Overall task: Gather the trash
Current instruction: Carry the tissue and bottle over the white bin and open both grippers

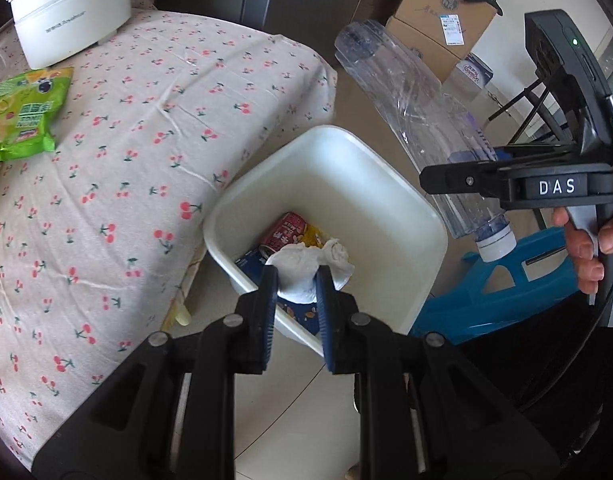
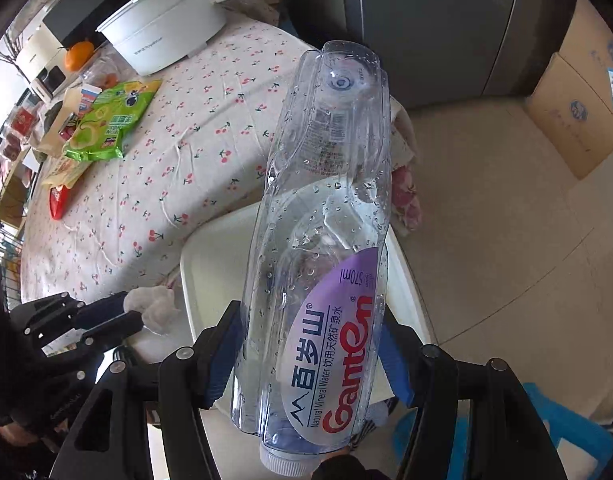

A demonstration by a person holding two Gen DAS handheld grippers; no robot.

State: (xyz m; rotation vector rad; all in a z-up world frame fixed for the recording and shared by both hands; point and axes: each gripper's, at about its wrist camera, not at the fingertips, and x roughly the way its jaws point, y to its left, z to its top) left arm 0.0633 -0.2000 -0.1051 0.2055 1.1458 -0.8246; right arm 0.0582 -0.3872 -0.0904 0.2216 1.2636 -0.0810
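My left gripper is shut on a crumpled white tissue, held over the near edge of a white plastic bin on the floor. In the bin lie a red can and a dark blue packet. My right gripper is shut on a clear plastic water bottle with a purple label, cap end towards the camera. From the left wrist view the bottle hangs cap-down by the bin's right side. The right wrist view shows the left gripper with the tissue beside the bin.
A table with a cherry-print cloth stands left of the bin, bearing a green snack bag and a white pot. A blue stool is right of the bin. Cardboard boxes stand behind on the tiled floor.
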